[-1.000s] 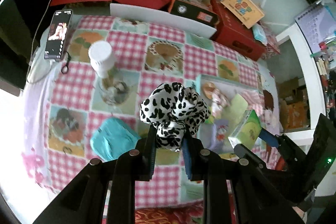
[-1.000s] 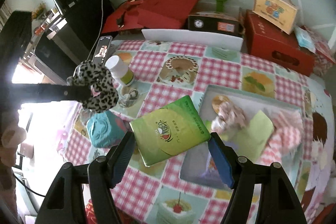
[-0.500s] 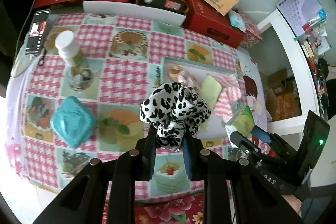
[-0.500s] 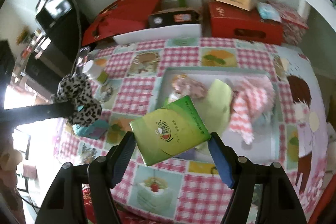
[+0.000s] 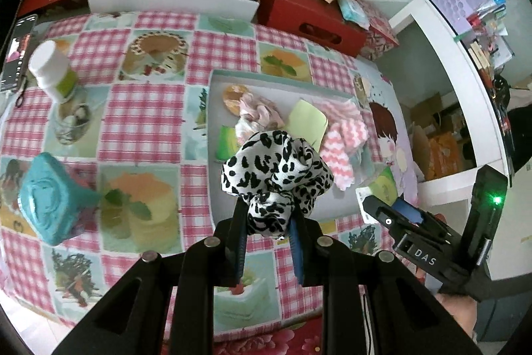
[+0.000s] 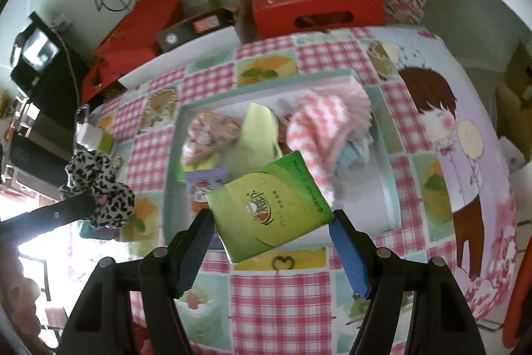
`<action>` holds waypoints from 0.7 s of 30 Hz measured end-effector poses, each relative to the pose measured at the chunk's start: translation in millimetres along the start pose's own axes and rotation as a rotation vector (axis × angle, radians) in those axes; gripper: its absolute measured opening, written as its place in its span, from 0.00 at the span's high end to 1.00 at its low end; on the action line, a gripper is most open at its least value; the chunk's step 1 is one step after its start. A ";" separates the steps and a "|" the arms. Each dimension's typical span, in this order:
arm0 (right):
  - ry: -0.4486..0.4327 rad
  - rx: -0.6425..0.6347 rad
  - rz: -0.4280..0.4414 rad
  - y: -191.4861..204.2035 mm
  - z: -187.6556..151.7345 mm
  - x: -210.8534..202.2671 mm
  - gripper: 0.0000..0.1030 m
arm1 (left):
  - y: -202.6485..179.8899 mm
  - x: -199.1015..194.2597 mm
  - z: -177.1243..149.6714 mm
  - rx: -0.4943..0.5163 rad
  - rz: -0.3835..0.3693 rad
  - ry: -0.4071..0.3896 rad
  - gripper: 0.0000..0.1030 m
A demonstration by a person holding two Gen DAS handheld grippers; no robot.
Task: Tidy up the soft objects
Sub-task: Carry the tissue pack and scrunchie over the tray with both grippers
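My left gripper point(image 5: 268, 218) is shut on a black-and-white leopard-print scrunchie point(image 5: 276, 175), held above the near edge of a grey tray point(image 5: 252, 79). My right gripper point(image 6: 271, 222) is shut on a green tissue pack point(image 6: 269, 208), hanging over the same tray point(image 6: 176, 135). The tray holds a pink scrunchie point(image 5: 257, 112), a light green pack point(image 5: 307, 122) and a pink-and-white zigzag cloth point(image 5: 342, 138). In the right wrist view the leopard scrunchie point(image 6: 99, 185) shows at the left in the other gripper. The right gripper's body appears at the right of the left wrist view.
A checked pink tablecloth point(image 5: 146, 108) covers the table. On its left stand a white-capped bottle point(image 5: 51, 69), a glass jar point(image 5: 71, 122) and a teal soft pack point(image 5: 50, 198). A phone point(image 5: 16, 55) lies at the far left. Red boxes point(image 5: 309, 19) and a white board point(image 5: 173, 4) line the back.
Both grippers have carried their loads to the right across the table and slightly down, from over the left and middle of the cloth to over the tray. Both grips are unchanged.
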State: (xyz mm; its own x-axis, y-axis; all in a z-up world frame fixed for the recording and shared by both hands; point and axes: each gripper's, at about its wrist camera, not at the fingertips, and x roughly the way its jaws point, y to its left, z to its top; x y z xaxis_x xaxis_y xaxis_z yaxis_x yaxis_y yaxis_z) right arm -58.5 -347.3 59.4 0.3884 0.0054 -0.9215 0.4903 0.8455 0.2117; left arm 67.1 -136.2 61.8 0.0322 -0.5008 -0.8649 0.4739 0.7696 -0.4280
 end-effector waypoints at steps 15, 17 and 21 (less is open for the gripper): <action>0.093 0.005 -0.042 -24.7 -5.7 57.0 0.28 | -20.1 69.5 1.8 0.067 -0.012 0.101 0.77; 0.099 0.002 -0.046 -26.3 -4.4 62.2 0.28 | -20.6 77.0 2.5 0.070 -0.011 0.110 0.77; 0.111 -0.008 -0.053 -28.4 -1.8 71.7 0.28 | -23.2 87.6 4.8 0.080 -0.008 0.120 0.77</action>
State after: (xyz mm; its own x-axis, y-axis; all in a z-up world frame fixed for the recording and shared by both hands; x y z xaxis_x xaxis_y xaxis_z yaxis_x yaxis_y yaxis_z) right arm -46.0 -369.9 -13.2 0.2730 0.0189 -0.9618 0.5013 0.8505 0.1590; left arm 63.2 -199.8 -2.7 -0.0745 -0.4521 -0.8889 0.5425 0.7295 -0.4165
